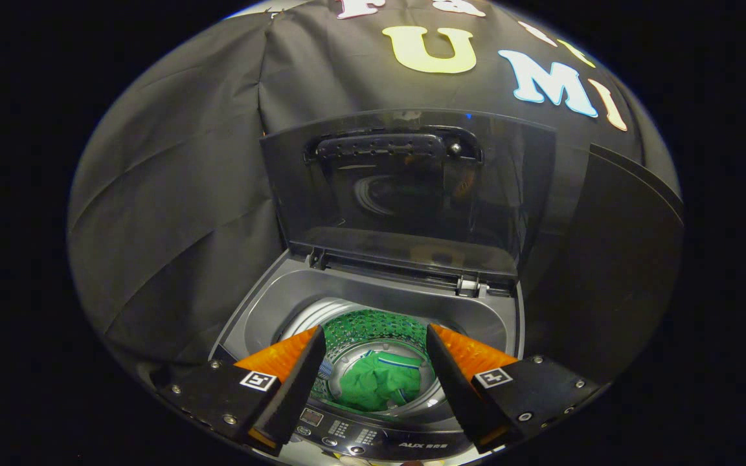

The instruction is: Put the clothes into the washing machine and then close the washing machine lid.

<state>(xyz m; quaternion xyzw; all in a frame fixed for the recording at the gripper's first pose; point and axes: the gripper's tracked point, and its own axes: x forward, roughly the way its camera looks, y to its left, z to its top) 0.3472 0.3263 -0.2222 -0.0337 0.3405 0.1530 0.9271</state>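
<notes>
One green garment (373, 383) lies crumpled at the bottom of the washing machine (373, 310) drum, seen between the gripper (373, 336) jaws, which stand wide apart and hold nothing. Soft and light, it needs no more handling. The lid (405, 194) stands upright at the far side; stiff and smooth, probably best pulled down by its top edge

Behind it all hangs the booth's black cloth wall (172, 194), creased in long folds and with a vertical seam, and off to one side stands a flat dark panel (619, 278).
</notes>
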